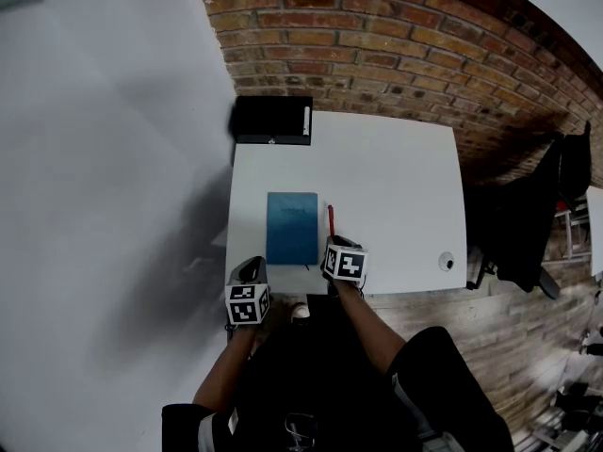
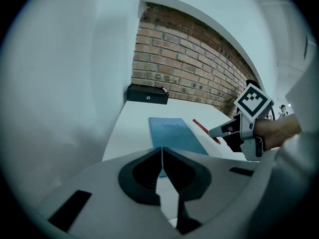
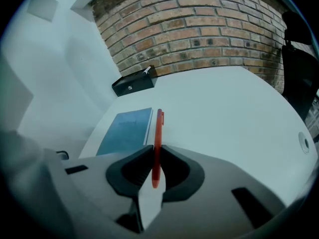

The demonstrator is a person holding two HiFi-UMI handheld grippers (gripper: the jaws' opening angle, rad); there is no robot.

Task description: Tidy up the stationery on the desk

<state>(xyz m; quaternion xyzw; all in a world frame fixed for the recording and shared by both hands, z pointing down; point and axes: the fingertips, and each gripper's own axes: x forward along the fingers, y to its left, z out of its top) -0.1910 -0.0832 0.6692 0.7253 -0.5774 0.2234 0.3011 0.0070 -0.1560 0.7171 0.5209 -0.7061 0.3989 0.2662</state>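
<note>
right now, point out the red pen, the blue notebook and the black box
red pen (image 3: 158, 133), right gripper view, middle of its shaft
blue notebook (image 1: 292, 226), head view, middle of its cover
black box (image 1: 268, 121), head view, middle of its top

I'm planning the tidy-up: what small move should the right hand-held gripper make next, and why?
Probably carry the red pen toward the black box: the right hand-held gripper is shut on it, and the box sits beyond the blue notebook.
</note>
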